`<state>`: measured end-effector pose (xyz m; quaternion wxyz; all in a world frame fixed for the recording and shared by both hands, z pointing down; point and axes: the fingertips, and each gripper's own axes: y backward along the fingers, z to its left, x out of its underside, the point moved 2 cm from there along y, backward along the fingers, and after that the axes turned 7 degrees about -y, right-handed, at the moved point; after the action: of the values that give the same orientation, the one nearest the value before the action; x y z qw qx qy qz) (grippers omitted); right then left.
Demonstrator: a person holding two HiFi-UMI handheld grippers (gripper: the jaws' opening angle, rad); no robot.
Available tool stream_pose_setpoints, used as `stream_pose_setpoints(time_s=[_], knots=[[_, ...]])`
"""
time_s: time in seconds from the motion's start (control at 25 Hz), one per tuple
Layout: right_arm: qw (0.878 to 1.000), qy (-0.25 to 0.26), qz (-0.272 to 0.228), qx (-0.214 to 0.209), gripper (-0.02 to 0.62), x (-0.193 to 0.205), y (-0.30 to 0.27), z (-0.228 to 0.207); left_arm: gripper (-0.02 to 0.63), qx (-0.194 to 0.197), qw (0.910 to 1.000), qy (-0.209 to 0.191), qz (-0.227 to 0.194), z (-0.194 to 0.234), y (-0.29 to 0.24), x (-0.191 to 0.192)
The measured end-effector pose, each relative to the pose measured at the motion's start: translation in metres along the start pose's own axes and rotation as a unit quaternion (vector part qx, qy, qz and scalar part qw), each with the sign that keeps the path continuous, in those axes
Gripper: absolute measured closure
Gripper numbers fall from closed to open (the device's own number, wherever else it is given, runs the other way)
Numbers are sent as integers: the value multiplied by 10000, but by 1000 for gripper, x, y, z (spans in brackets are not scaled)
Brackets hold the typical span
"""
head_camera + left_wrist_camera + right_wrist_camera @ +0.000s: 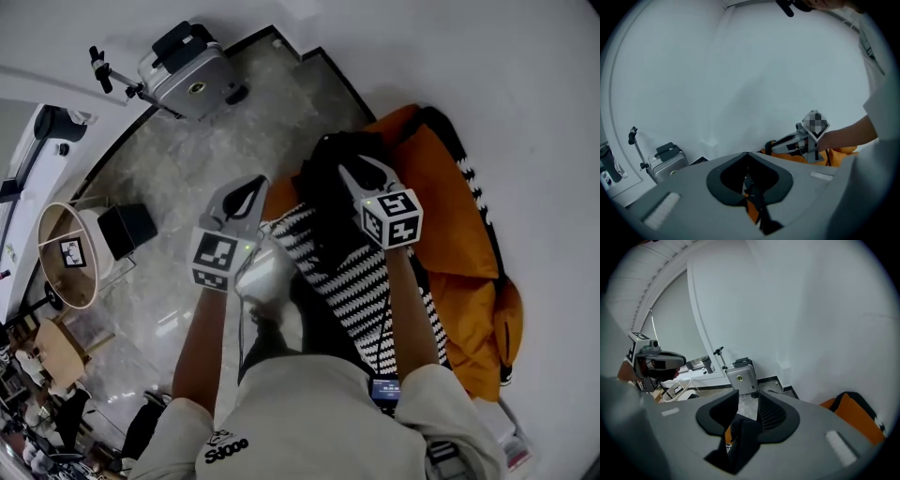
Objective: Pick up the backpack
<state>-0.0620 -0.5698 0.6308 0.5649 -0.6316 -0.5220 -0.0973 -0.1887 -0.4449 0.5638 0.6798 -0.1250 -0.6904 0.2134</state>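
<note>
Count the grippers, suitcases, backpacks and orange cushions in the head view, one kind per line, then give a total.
Grippers: 2 (left gripper, right gripper)
Suitcase: 1
Backpack: 1
Orange cushion: 1
Total: 5

**Black backpack slumped on an orange cushion**

The backpack (pixel 330 183) is plain black, soft and crumpled, with no clearly upright side. In the head view it lies on the left part of the cushion (pixel 450 197), near the cushion's edge by the marble floor (pixel 216 159). Its lower side touches a black-and-white zigzag cloth (pixel 354 277); whether that cloth is part of it cannot be told. The left gripper view shows a thin black strap (pixel 756 197) with a small buckle lying over orange fabric.
</note>
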Motion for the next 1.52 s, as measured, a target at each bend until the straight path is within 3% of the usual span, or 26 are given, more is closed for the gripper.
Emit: stream_pose_setpoints(time_s=[0.84, 1.4, 1.52], knots=[[9975, 74, 694, 63, 453, 39, -91, -39, 595, -186, 9990, 109, 385, 11, 5, 29], [9931, 473, 1069, 60, 512, 41, -111, -41, 595, -161, 9988, 216, 411, 9, 5, 42], [9922, 559, 1114, 62, 553, 42, -111, -39, 595, -188, 9987, 237, 407, 10, 8, 44]])
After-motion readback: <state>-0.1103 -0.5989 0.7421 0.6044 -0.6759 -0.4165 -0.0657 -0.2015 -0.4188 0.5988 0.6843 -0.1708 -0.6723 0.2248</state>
